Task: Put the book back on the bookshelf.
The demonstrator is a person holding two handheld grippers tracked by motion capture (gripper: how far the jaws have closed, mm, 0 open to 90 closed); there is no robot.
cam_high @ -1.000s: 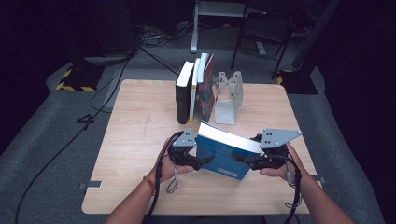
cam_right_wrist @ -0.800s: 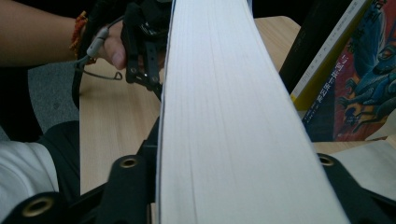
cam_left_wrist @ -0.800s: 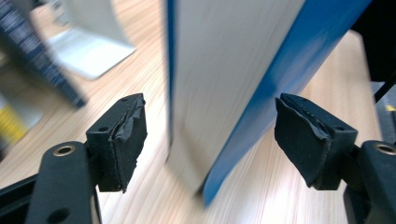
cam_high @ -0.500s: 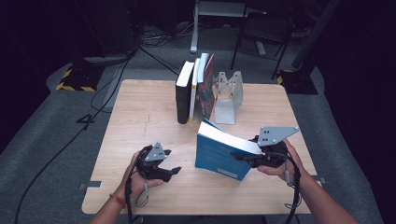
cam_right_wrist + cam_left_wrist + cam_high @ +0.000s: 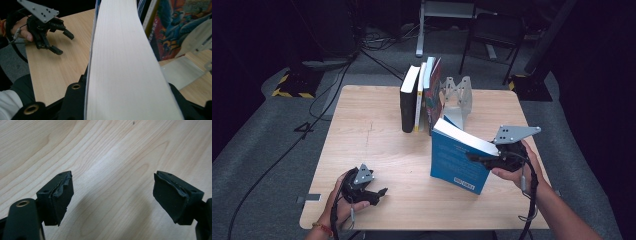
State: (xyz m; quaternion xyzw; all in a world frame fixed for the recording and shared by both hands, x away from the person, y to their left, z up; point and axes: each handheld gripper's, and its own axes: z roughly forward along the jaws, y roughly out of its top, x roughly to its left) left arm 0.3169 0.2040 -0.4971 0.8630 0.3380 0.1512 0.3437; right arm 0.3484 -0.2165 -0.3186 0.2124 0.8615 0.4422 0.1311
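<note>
A dark room with grey carpet and trailing cables surrounds the counter (image 5: pixel 362 130), a pale wood-grain slab with rounded corners. At its far middle a row of books (image 5: pixel 421 95) stands upright, spines up, leaning on a pale metal bookend (image 5: pixel 458 97) that keeps them from toppling. Near the front right, the blue book (image 5: pixel 454 160) stands tilted on a lower corner, its thick block of white pages facing up; the right tool (image 5: pixel 492 159) is clamped on its page edge, probably to carry it toward the row. The left tool (image 5: pixel 374 195) rests low at the front left, jaws wide apart and empty, black rubbery pads (image 5: pixel 61 198) worn and ragged
</note>
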